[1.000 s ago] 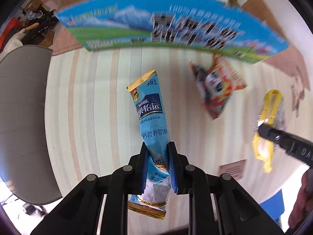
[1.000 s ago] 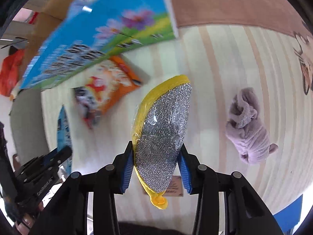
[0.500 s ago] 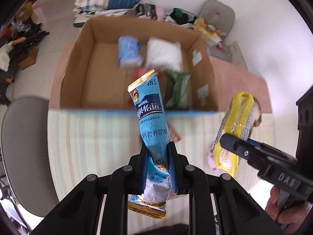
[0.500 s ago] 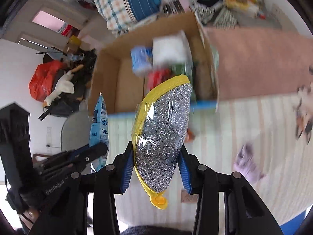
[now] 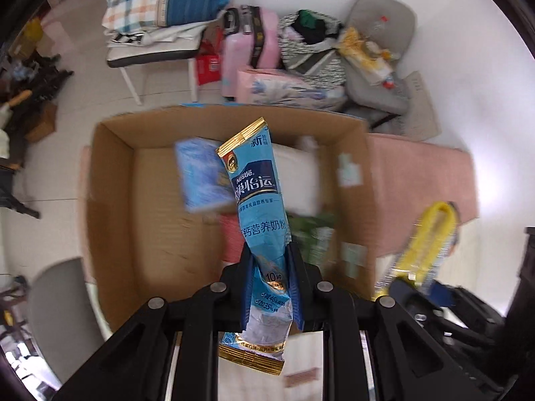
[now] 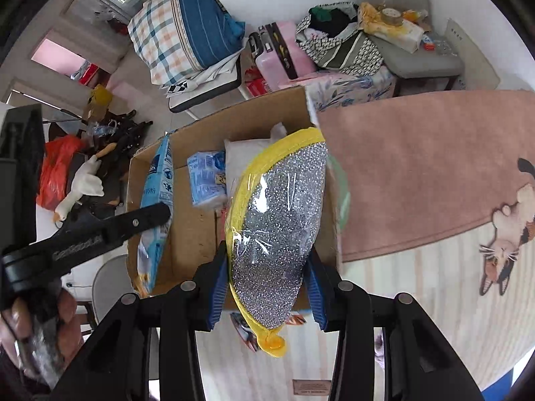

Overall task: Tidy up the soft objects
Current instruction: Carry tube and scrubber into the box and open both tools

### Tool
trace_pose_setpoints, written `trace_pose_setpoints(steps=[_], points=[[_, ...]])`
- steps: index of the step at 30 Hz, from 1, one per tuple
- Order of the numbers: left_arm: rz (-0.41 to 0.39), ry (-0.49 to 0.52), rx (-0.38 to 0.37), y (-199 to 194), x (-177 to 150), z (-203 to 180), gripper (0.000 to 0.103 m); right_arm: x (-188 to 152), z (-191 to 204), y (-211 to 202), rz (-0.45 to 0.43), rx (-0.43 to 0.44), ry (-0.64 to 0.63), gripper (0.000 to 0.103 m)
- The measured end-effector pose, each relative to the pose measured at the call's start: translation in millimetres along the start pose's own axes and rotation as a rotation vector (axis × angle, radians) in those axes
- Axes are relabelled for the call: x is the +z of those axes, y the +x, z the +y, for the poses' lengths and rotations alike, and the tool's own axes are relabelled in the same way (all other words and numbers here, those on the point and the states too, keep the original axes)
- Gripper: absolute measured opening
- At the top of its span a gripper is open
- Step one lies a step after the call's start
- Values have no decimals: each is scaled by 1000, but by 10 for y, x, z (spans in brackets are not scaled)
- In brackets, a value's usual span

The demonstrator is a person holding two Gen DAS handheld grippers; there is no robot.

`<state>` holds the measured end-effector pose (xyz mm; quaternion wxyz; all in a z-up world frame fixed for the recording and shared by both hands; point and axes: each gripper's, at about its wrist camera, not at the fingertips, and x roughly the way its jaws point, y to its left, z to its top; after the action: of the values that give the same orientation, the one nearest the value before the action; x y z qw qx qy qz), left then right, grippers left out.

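My left gripper (image 5: pixel 271 287) is shut on a blue Nestle milk powder sachet (image 5: pixel 259 207) and holds it over the open cardboard box (image 5: pixel 110 200). My right gripper (image 6: pixel 265 287) is shut on a silver scouring sponge with a yellow edge (image 6: pixel 277 230), held above the box's near right corner (image 6: pixel 329 200). The box holds a blue tissue pack (image 5: pixel 202 177), a white packet (image 5: pixel 297 180), a red item and a green packet (image 5: pixel 316 237). The sponge also shows in the left wrist view (image 5: pixel 424 247). The sachet and left gripper show in the right wrist view (image 6: pixel 157 207).
The box stands on a pink rug (image 6: pixel 418 167) beside a striped mat (image 6: pixel 434 300). An orange snack pack (image 6: pixel 247 329) lies on the mat under my right gripper. A grey chair (image 5: pixel 57 304) is at the left. Chairs piled with bags and clothes (image 5: pixel 301 50) stand behind the box.
Both grippers have risen and moved forward from over the striped mat to over the open box, each still holding its item. The box interior now fills the views.
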<state>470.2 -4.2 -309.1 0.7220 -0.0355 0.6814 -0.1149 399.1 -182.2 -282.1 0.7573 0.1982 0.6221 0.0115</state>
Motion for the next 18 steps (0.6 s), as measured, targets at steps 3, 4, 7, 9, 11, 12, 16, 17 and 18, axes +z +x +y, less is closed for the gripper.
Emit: trace_pose_setpoints(steps=[3, 4, 7, 9, 11, 12, 16, 17, 18], points=[[28, -2, 59, 108, 73, 191, 16, 85, 128, 209, 29, 0, -18, 44], [40, -8, 80, 169, 89, 284, 16, 107, 189, 286, 42, 5, -25, 44], [98, -37, 100, 351, 92, 535, 16, 137, 433, 552, 84, 21, -52, 44], [137, -56, 112, 488, 73, 684, 16, 109, 574, 693, 106, 33, -65, 44], [172, -79, 116, 597, 34, 816, 17, 89, 734, 869, 130, 44, -80, 44], [191, -83, 114, 660, 11, 870, 17, 78, 813, 962, 144, 49, -90, 44], [267, -137, 85, 825, -63, 1062, 20, 28, 1036, 1304, 195, 50, -116, 44], [280, -167, 61, 856, -77, 1122, 26, 13, 1069, 1389, 212, 62, -120, 46], [290, -189, 36, 877, -89, 1164, 30, -3, 1090, 1496, 245, 74, -116, 47]])
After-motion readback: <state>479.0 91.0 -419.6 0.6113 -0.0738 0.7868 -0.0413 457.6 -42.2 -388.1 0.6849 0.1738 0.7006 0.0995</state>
